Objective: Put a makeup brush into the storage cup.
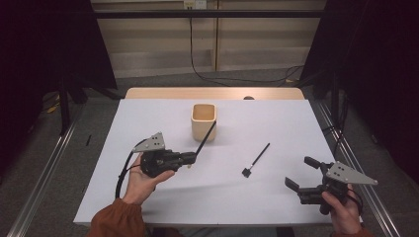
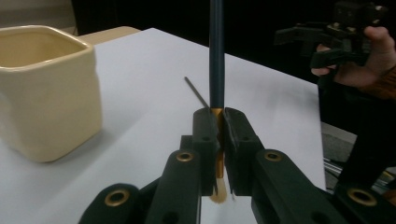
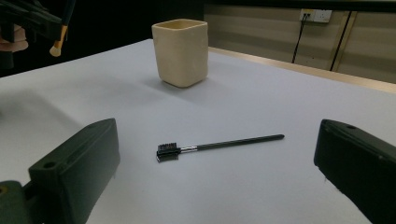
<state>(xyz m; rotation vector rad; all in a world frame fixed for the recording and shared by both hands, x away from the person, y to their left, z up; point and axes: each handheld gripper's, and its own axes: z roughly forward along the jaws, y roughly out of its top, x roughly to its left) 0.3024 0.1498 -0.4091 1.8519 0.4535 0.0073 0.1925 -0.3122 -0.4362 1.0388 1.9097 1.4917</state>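
Left gripper (image 2: 219, 135) jaws clamp a brush (image 2: 216, 56) beside the cup (image 1: 203, 121); right gripper (image 3: 215, 168) jaws gape wide, revealing bristles of the comb brush (image 3: 215, 145).

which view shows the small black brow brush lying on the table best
The right gripper view: the black brow brush with bristled head lies close, whole, between the open right gripper. The high view shows it small; the left gripper view shows just its thin handle.

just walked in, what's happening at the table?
A person works two hand-held grippers. The left gripper is shut on a makeup brush, its dark handle angled up toward the cream cup. The right gripper is open, near a small brow brush lying flat on the white table.
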